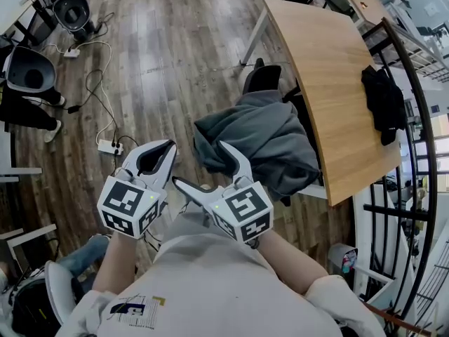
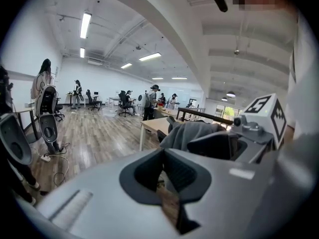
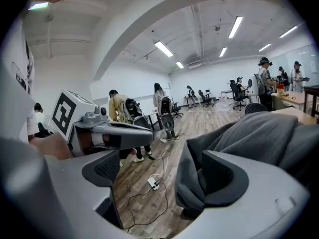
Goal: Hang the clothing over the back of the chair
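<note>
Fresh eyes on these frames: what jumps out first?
A gray garment draped over the chair beside the wooden table, mid-frame in the head view. Just below it sit the two grippers: the right gripper with jaws wide apart and empty, the left gripper shut. A dark bundle lies on the table's right side.

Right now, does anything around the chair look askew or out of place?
The gray clothing sits bunched and lopsided on the chair, not spread flat. A dark garment lies crumpled on the table, and a power strip with loose cables trails across the floor.
</note>
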`<state>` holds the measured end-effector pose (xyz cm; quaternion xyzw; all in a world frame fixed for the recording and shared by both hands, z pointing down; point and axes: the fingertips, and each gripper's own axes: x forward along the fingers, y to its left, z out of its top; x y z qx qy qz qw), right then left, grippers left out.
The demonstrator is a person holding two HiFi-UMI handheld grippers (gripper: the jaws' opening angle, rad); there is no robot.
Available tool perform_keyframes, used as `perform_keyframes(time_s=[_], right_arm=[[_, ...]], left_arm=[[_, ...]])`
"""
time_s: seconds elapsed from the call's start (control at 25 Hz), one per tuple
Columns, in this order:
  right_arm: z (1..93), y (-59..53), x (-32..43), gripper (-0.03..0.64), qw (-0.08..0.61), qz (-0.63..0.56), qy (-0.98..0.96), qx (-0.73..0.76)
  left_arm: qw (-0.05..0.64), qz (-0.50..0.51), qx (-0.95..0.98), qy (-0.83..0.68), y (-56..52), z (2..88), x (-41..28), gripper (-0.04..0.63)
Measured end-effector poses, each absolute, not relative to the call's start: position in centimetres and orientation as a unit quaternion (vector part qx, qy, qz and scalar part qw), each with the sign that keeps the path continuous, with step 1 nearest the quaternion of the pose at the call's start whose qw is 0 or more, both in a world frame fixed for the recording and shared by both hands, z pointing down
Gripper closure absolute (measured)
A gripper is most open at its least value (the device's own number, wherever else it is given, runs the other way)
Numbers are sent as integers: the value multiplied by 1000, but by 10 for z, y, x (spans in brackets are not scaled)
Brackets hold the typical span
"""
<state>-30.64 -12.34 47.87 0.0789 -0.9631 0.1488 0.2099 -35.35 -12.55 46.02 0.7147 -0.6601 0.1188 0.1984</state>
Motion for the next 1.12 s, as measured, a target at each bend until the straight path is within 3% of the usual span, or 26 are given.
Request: perform_keyframes(time_s=[0.16,0.32,0.64,1.12], right_arm=[[475,-120,-303,118,207,154,-963,81],[463,-130,-295,189,187,161,-964,101],[416,-144,-287,243,164,62,-976,132],[353,-204,-226,392,80,70,-967,230]], left_arm=[[205,110,708,-667,-124,462,-347,594],[195,103,709,-670,-127,453,-345,594],[167,105,713,-673,-137,418,-344,594],[109,95,748,-648,-160,362,-303,594]])
